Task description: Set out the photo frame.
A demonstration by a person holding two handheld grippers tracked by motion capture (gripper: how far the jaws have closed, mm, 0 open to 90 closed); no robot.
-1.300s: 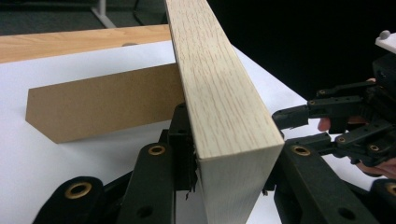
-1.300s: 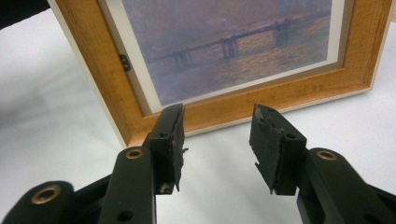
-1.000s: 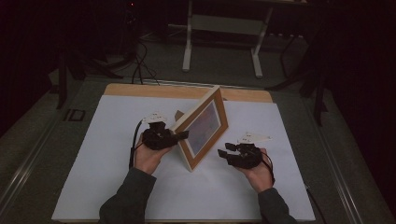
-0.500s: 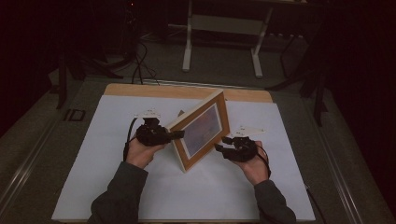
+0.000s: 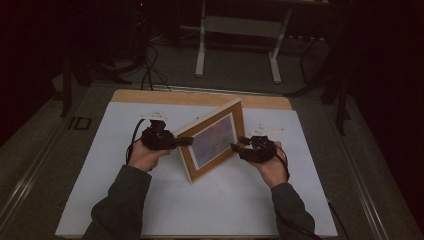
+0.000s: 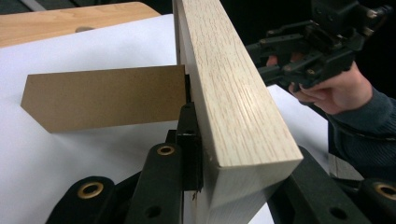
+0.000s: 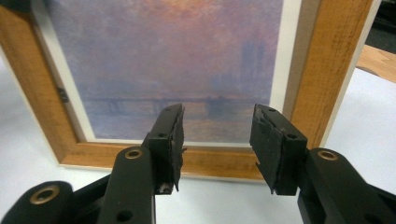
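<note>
So the whole thing here comes down to how the light oak picture frame with the hazy purple-orange landscape print [image 5: 212, 141] sits between the two hands. It's standing on its lower edge in the middle of the white-covered counter [image 5: 100, 200], turned at an angle, long axis running from near-left up toward far-right in the high view, with its brown cardboard easel back [image 6: 107, 100] swung out behind it.

The left gripper [image 5: 175, 141] is right on the frame's near-left edge. In the left gripper view the thick wooden edge runs straight up between the jaws, and they've just been closing in on it. One pad sits flush against the back face; the other side is hidden behind the wood, so I'd call it clamped on the frame, or very nearly.

The right gripper [image 7: 217, 140] faces the picture side, pointing at the lower rail. Its jaws stand apart with nothing between them, a bit short of the wood. In the high view it hovers just beside the frame's right-hand edge.

My read: the left hand has control and is nearer by far. If the right one wants a grip, it has to go forward and line its gap up with the rail, since it currently faces the flat front rather than an edge.
</note>
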